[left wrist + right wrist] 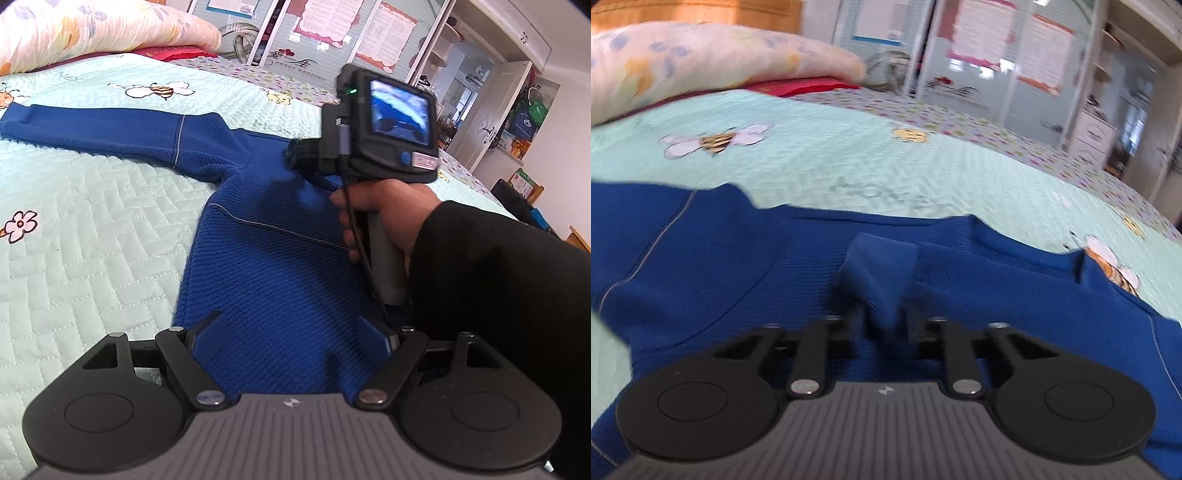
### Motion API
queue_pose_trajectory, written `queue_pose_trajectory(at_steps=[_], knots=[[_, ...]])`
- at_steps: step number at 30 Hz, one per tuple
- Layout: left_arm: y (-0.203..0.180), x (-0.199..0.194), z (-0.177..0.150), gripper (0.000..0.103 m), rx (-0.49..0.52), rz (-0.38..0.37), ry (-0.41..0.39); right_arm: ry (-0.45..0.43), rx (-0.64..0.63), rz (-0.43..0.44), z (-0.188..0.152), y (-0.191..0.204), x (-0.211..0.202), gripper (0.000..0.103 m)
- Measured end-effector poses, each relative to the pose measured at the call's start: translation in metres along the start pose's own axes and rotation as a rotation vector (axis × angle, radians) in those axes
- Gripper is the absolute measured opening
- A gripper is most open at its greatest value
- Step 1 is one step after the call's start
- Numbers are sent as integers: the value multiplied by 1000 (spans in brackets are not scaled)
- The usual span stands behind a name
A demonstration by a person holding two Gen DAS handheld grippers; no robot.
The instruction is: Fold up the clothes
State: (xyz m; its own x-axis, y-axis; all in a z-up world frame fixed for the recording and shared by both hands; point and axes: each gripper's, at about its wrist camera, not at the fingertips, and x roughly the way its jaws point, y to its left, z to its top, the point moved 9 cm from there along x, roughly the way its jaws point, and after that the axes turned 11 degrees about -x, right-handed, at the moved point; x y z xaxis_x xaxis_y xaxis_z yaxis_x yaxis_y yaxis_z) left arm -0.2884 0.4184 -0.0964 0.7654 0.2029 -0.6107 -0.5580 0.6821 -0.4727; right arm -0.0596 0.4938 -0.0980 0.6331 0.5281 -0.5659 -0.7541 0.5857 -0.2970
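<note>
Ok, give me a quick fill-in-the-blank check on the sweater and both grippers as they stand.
1. The sweater on the quilt is ____ in colour.
2. The left gripper has its fingers spread ____ over the sweater.
3. The right gripper is shut on a fold of the ____.
4. The insects printed on the quilt are ____.

Missing words: blue; open; sweater; bees

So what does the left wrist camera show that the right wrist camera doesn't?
Only the left wrist view shows the person's right hand gripping the other handheld device, and the sweater's outstretched blue sleeve. Only the right wrist view shows the right tool pinching a raised fold of fabric. Both show the blue ribbed knit sweater lying on the mint green quilted bedspread and the floral pillow. The left tool stands open.
</note>
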Motion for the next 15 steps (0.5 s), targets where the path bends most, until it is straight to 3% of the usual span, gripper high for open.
queue_pose_trajectory(at_steps=[5, 7, 11, 15], knots=[[-1, 0, -1, 80, 5, 5, 0, -39, -100, 62, -14, 21, -30, 15], [-1, 0, -1, 81, 11, 9, -3, -25, -141, 31, -23, 24, -28, 28], [-2, 1, -3, 83, 24, 13, -9, -33, -11, 65, -19, 8, -31, 50], [-3, 1, -4, 84, 36, 17, -16, -119, 194, 95, -28, -31, -71, 51]])
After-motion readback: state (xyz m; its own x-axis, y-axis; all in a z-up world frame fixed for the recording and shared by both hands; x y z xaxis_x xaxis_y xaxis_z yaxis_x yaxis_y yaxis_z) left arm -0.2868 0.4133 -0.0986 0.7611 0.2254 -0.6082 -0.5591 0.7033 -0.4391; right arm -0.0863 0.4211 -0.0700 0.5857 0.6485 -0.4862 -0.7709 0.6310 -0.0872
